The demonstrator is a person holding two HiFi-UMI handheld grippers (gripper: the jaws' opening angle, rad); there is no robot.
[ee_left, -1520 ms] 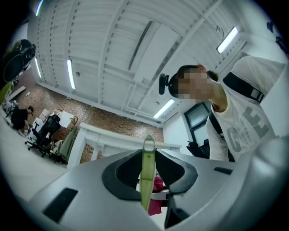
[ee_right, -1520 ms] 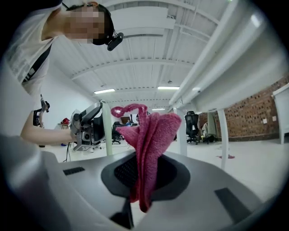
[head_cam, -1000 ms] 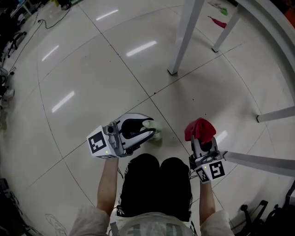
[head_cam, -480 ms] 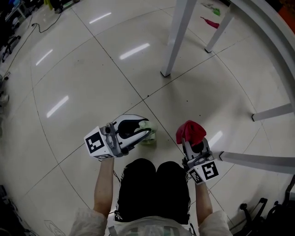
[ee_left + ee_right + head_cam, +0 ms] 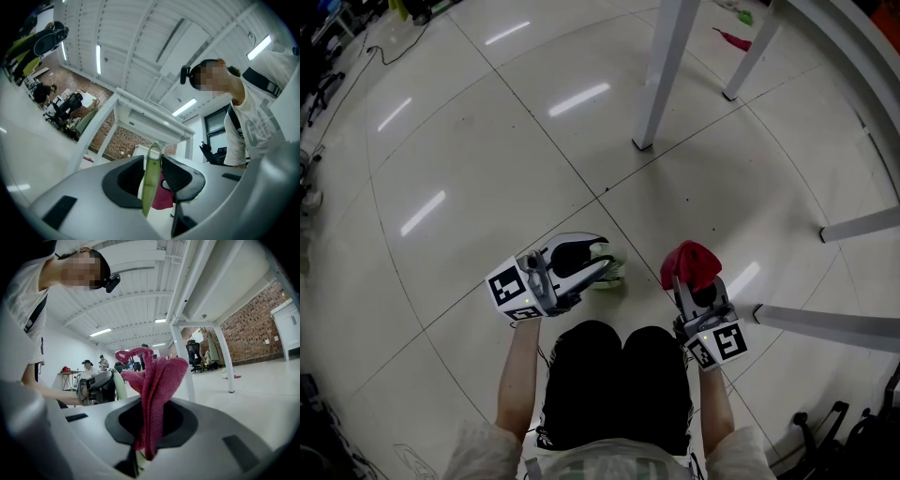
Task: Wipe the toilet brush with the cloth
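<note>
Left gripper [image 5: 587, 268]: grey moulded shell, black ribbed pads. Fingers clamped on the flat, pale green plastic handle of the toilet brush [image 5: 151, 180]. The handle is a thin, smooth strip with a loop at its top end, standing on edge between the pads.

In the head view the brush's pale, rounded head [image 5: 611, 272] sits at 3 o'clock of that gripper, low over the glossy white floor tiles [image 5: 487, 141]. Contact with the floor cannot be judged.

Right gripper [image 5: 690, 281]: fingers closed on a bunched magenta cloth [image 5: 157, 390] with a soft, nubbly terry pile, folded into upright pleats. The cloth sticks out at 12 o'clock of the gripper.

Brush and cloth are near each other but apart, the cloth at 3 o'clock of the brush head.

White square-section metal table leg [image 5: 664, 75] at 12 o'clock, well apart from both.
</note>
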